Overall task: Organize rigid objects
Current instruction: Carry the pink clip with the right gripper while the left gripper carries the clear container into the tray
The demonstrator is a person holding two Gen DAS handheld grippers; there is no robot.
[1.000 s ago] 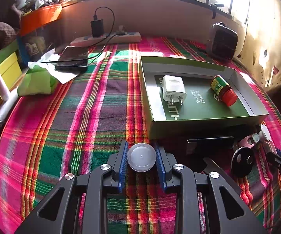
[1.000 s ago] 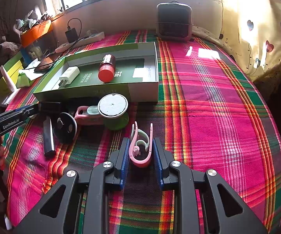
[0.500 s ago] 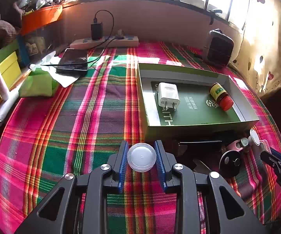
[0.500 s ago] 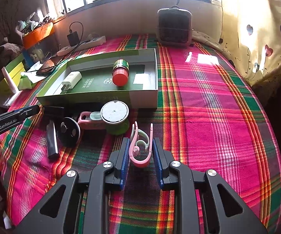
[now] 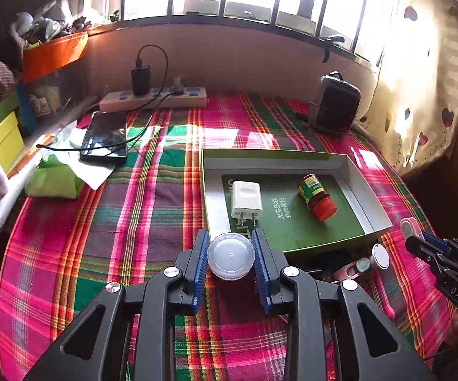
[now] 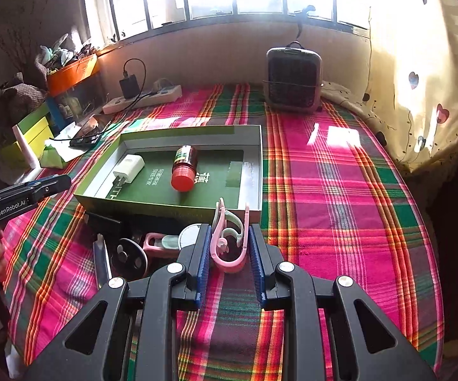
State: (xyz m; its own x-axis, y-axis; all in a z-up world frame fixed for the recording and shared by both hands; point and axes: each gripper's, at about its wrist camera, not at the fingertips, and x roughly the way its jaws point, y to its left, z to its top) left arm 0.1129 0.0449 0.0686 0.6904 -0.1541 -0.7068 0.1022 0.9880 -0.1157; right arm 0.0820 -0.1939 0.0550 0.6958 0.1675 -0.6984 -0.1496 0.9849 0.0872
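My left gripper [image 5: 231, 249] is shut on a small clear round jar [image 5: 231, 256], held above the plaid cloth just before the near left corner of the green box [image 5: 216, 190]. Inside the box lie a white plug charger [image 5: 246, 202] and a red-capped bottle [image 5: 316, 197]. My right gripper [image 6: 230, 244] is shut on a pink clip [image 6: 229, 247], lifted near the front right corner of the green box [image 6: 251, 171]. In the right wrist view the white plug charger [image 6: 129, 168] and the red-capped bottle [image 6: 184, 168] lie inside.
Before the box lie a black disc [image 6: 130, 255], a pink-and-green item [image 6: 159, 243], a round white-topped container [image 6: 189, 236] and a dark stick [image 6: 102, 260]. A phone [image 5: 105, 141], power strip [image 5: 152, 98], green tissue pack [image 5: 52, 179] and small heater [image 6: 292, 79] ring the table.
Both grippers have risen with the jar and the pink clip still held; the table and box now look lower and farther in both views.
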